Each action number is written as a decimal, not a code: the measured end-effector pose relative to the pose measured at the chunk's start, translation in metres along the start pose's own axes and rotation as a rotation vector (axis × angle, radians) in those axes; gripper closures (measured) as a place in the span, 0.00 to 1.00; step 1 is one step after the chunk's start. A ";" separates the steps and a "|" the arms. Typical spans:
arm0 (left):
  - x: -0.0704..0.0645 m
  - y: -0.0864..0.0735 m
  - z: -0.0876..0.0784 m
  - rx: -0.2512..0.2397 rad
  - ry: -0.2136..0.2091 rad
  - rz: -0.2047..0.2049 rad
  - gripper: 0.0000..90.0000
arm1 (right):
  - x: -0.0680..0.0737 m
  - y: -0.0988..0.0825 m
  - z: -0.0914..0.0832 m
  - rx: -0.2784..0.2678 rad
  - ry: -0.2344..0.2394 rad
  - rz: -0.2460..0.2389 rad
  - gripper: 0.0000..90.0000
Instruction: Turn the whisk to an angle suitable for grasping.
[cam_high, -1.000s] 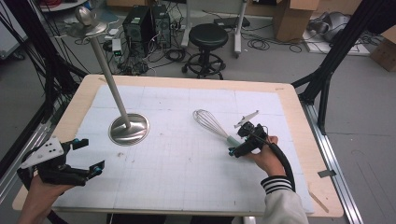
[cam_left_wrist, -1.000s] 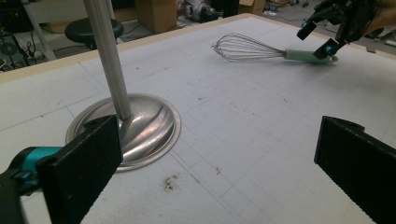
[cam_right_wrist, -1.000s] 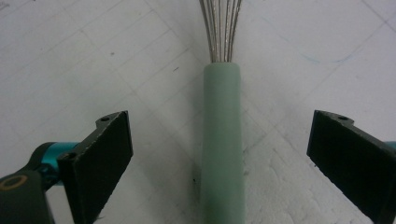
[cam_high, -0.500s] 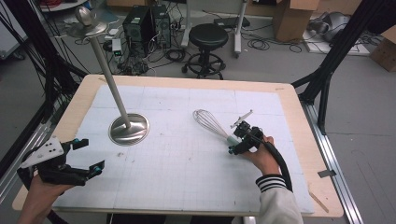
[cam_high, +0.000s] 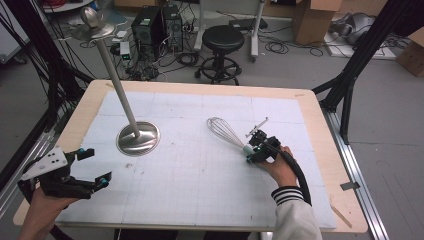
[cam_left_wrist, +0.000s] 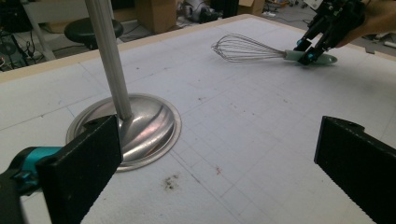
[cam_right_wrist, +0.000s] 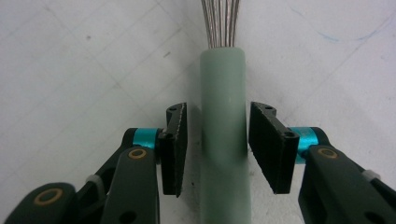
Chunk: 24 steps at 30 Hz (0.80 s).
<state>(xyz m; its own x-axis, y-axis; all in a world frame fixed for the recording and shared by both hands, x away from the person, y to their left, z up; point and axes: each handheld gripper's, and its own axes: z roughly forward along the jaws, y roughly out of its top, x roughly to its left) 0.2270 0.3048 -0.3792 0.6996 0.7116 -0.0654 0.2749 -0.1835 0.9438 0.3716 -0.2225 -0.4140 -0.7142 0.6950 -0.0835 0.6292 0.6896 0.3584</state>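
A wire whisk (cam_high: 225, 131) with a pale green handle (cam_right_wrist: 223, 140) lies flat on the white gridded mat (cam_high: 200, 180), right of centre. My right gripper (cam_high: 255, 150) straddles that handle, low over the mat. Its jaws have just been closing, and the right gripper view (cam_right_wrist: 219, 109) shows the handle between the pads with a thin gap on each side. My left gripper (cam_high: 96, 166) stands wide open at the near left corner, nothing between its jaws (cam_left_wrist: 219, 123). A metal stand (cam_high: 138, 138) with a round base and a tall leaning pole sits ahead of it.
The mat covers a wooden table (cam_high: 320, 125) with bare edges all round. Black frame posts (cam_high: 350, 85) rise at the right and left of the table. A black stool (cam_high: 224, 37), computer towers (cam_high: 150, 25) and cardboard boxes stand on the floor beyond.
The right gripper's jaws have narrowed around the whisk's handle and the hand has shifted slightly. The whisk, the stand and the left gripper have stayed where they were.
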 end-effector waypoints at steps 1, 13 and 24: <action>0.000 0.000 0.000 0.000 0.000 -0.001 0.02 | 0.000 0.000 0.000 0.001 -0.001 0.004 0.68; -0.001 0.000 0.000 -0.001 -0.003 0.001 0.02 | 0.004 0.004 0.001 0.035 -0.029 -0.002 0.76; 0.000 -0.001 0.001 0.002 -0.002 -0.002 0.02 | 0.003 0.004 -0.001 0.030 -0.005 0.008 0.77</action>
<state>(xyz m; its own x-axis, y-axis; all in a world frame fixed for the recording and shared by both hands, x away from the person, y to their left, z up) 0.2273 0.3044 -0.3802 0.7003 0.7106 -0.0675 0.2776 -0.1840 0.9429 0.3723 -0.2177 -0.4119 -0.7076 0.7014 -0.0857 0.6438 0.6900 0.3308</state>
